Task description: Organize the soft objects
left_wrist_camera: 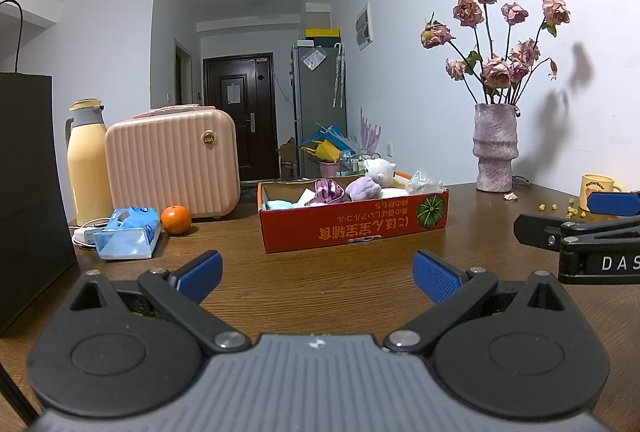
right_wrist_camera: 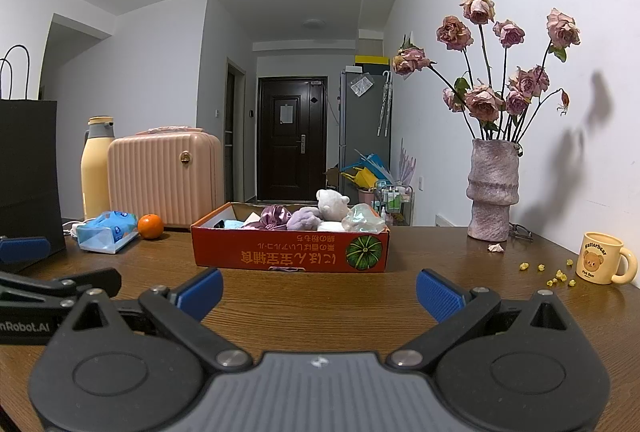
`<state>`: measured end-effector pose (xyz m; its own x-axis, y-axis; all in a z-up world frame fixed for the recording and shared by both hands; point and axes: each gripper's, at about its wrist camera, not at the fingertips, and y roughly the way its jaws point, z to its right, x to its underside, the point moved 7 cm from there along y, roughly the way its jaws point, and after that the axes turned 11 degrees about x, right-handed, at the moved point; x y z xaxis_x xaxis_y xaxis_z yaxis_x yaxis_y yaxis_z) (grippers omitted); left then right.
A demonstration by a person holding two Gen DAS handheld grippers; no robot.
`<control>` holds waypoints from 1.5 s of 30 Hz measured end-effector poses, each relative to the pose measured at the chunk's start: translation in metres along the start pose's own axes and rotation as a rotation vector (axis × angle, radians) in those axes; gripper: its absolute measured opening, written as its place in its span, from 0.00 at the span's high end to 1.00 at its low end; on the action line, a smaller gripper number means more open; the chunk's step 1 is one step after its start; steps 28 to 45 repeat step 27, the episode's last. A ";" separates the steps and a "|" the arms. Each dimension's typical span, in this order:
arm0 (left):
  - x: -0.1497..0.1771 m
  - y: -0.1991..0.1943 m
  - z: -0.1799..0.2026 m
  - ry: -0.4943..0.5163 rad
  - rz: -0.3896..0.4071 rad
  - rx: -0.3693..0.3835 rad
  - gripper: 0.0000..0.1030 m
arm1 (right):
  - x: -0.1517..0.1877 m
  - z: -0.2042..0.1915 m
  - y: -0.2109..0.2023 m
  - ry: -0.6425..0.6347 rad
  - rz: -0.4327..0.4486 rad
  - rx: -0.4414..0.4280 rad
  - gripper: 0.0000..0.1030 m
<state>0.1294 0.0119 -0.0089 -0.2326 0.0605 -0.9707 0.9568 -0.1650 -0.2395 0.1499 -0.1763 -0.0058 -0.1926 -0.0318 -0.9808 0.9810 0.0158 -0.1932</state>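
Right wrist view: soft toys [right_wrist_camera: 316, 218] already sit heaped inside the red box [right_wrist_camera: 290, 252]. Both the right tool [right_wrist_camera: 319, 292] and left tool [left_wrist_camera: 317, 274] hang spread and empty just before that box. Gathering looks largely done.

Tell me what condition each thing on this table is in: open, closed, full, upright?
Left gripper: open, empty.
Right gripper: open, empty.
Red cardboard box: open-topped, holding soft items.
White plush bear: in the box, at its back.
Pink ribbed hard case: closed, upright.
Yellow thermos jug: lid on, upright.
Blue tissue pack: lying on its side.
Rough pink ceramic vase: upright, holding dried roses.
Cream bear mug: upright.
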 end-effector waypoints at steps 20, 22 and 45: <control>-0.004 -0.003 0.001 0.002 0.012 -0.005 0.00 | 0.000 0.000 0.000 -0.001 0.000 0.000 0.00; -0.003 -0.003 0.000 0.002 0.010 -0.012 0.00 | 0.000 0.000 0.000 -0.002 -0.002 0.000 0.00; -0.002 -0.001 -0.001 -0.006 0.011 -0.004 0.00 | 0.003 -0.004 0.000 -0.006 -0.008 -0.003 0.00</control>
